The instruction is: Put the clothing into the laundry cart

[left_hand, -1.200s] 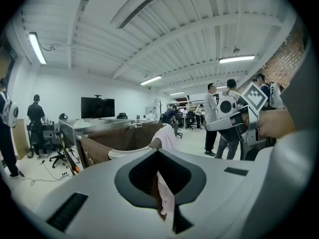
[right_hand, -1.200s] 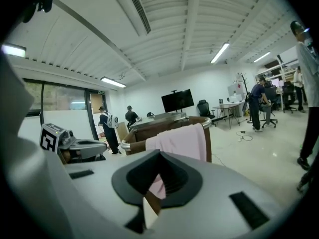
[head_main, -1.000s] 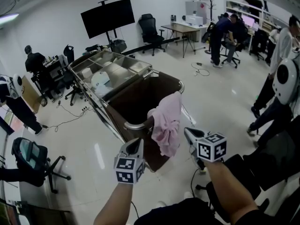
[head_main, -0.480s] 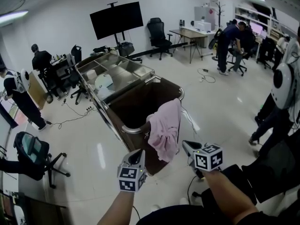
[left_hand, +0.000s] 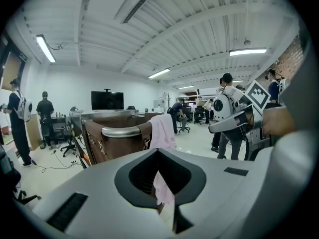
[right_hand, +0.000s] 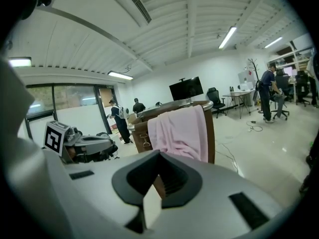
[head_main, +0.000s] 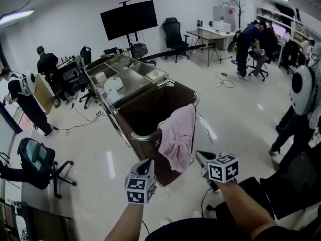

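Over the near rim of the brown fabric laundry cart [head_main: 142, 136], the pink cloth garment [head_main: 176, 134] hangs lengthwise down the outside, just ahead of and between the clenched, empty left hand-held gripper [head_main: 147, 163] and the equally clenched right hand-held gripper [head_main: 199, 155], the latter appearing marginally nearer.

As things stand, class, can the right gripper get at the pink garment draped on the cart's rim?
Probably yes: the pink garment hangs over the near rim of the laundry cart, just ahead of the right gripper, nothing between. The gripper is shut and must open first.
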The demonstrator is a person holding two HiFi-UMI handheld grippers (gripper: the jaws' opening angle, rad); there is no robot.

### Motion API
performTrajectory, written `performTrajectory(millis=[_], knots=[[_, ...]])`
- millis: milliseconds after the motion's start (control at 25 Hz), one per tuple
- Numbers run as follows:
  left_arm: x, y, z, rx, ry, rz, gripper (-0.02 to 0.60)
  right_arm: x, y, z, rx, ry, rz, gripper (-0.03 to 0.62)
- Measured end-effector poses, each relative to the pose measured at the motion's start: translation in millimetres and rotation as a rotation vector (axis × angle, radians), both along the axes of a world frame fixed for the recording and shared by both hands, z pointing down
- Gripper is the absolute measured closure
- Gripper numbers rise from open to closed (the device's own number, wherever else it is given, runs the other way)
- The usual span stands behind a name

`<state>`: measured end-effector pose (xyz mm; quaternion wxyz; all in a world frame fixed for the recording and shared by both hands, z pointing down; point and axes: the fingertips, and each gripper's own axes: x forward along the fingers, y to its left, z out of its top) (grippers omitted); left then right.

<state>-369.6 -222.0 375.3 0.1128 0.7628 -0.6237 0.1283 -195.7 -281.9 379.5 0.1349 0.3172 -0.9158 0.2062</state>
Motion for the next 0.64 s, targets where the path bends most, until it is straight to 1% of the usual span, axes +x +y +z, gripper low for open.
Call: performTrajectory(millis=[640], knots=[[2.7, -5.4, -0.4, 0.003, 0.006, 0.02, 0.581, -0.7, -2.2, -3.6, 0.003, -0.007, 0.016, 0.592]])
